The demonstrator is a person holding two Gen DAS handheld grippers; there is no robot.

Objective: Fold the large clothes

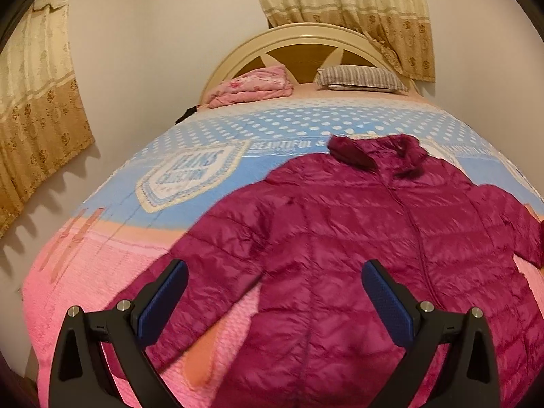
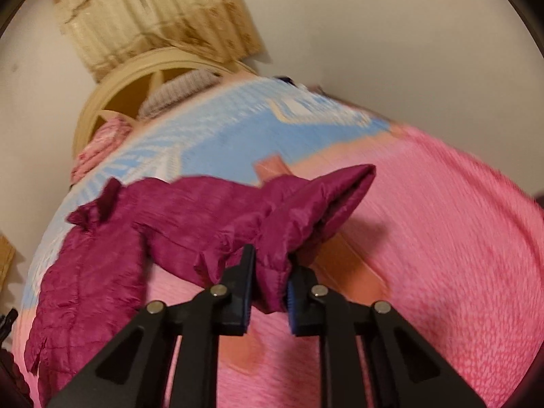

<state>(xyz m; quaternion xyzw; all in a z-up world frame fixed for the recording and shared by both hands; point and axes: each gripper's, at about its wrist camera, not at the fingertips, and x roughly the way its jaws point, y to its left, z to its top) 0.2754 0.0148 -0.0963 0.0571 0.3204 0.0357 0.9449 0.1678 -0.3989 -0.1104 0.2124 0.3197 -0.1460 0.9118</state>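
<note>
A: While the magenta quilted jacket lies spread across the pink and blue bedspread, filling the centre and lower right of the left wrist view, how does the left gripper stand?

B: Wide apart at the bottom of the frame; its blue pads touch nothing; one sleeve runs toward the lower left between them.

A: And the right gripper?

B: Narrow, clamped on the jacket's other sleeve at the lower centre of its view; the cuff folds up toward the upper right; the body trails to the lower left.

A: Behind?

B: A striped pillow and a folded pink blanket by the headboard, upper centre.
</note>
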